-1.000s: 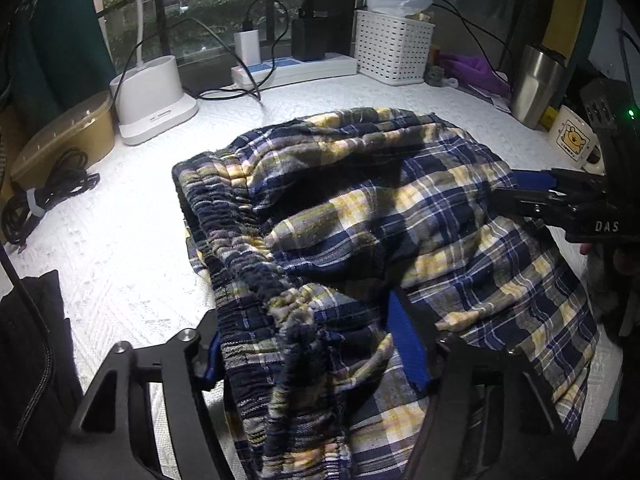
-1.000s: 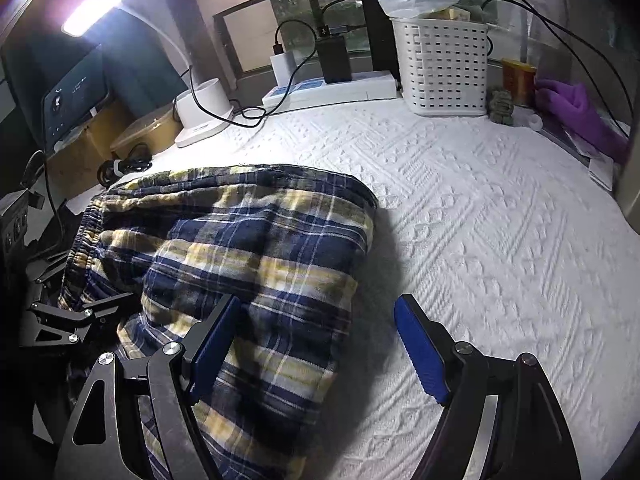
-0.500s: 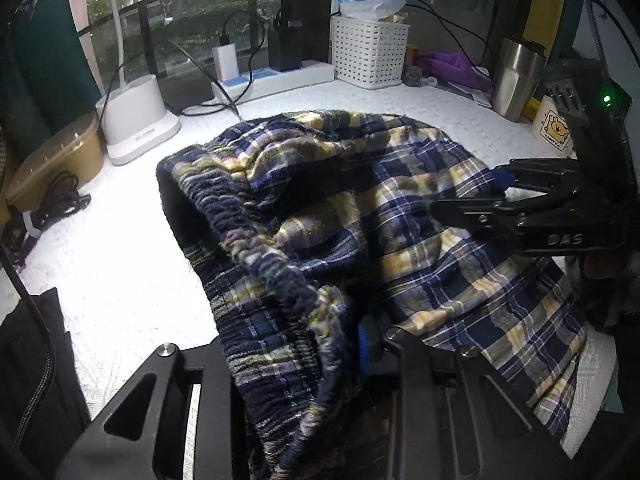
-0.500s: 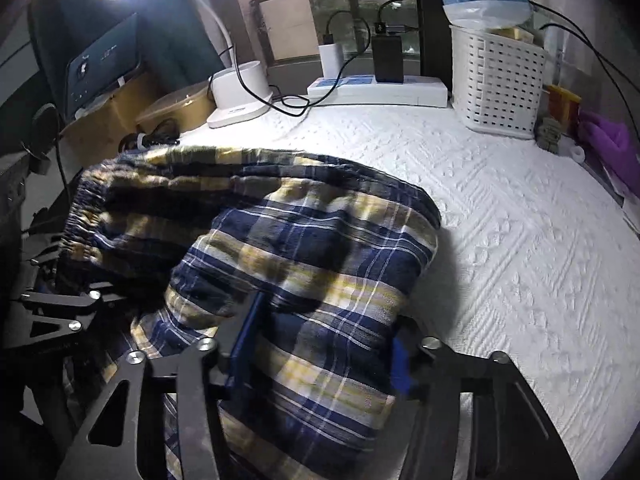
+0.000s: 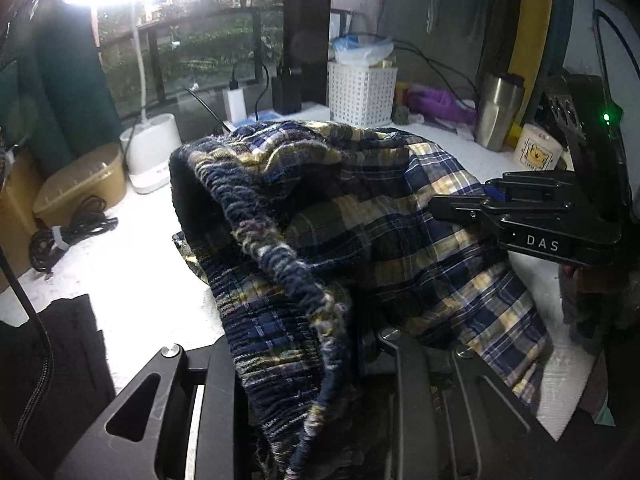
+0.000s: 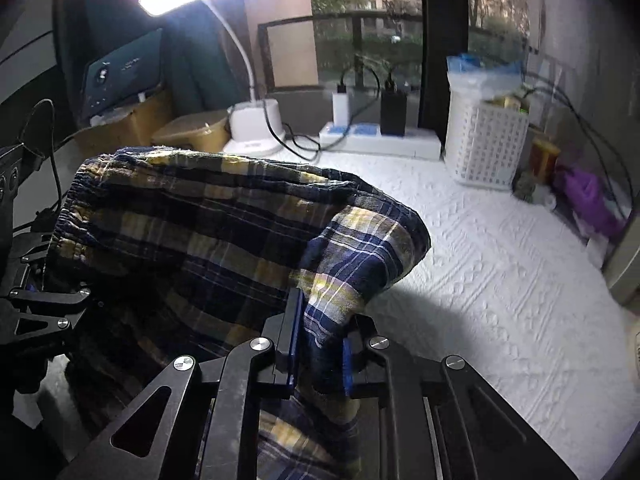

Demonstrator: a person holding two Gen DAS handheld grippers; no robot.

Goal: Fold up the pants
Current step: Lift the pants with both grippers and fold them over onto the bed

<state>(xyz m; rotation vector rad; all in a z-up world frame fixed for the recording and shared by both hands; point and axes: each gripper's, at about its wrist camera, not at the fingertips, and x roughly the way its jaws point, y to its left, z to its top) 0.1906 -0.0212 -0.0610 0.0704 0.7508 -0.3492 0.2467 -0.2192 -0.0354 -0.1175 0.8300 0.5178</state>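
The pants (image 5: 360,208) are navy, yellow and white plaid with a gathered elastic waistband (image 5: 280,264). My left gripper (image 5: 304,364) is shut on the waistband end and holds it raised off the white textured table cover (image 5: 132,280). My right gripper (image 6: 320,344) is shut on the plaid cloth of the other end (image 6: 352,276), also lifted. The right gripper shows in the left wrist view (image 5: 472,204) at the right, clamped on the cloth. The pants (image 6: 192,224) hang bunched between both grippers.
At the back stand a white lattice basket (image 6: 484,144), a power strip with chargers (image 6: 380,140), a white lamp base (image 6: 256,124) and a tan box (image 5: 80,188). A steel tumbler (image 5: 496,112) and purple cloth (image 6: 588,196) sit at the right. A black garment (image 5: 52,364) lies near left.
Both grippers went from open around the cloth to shut on it. Both then lifted the pants off the table, so the cloth now hangs bunched between them.
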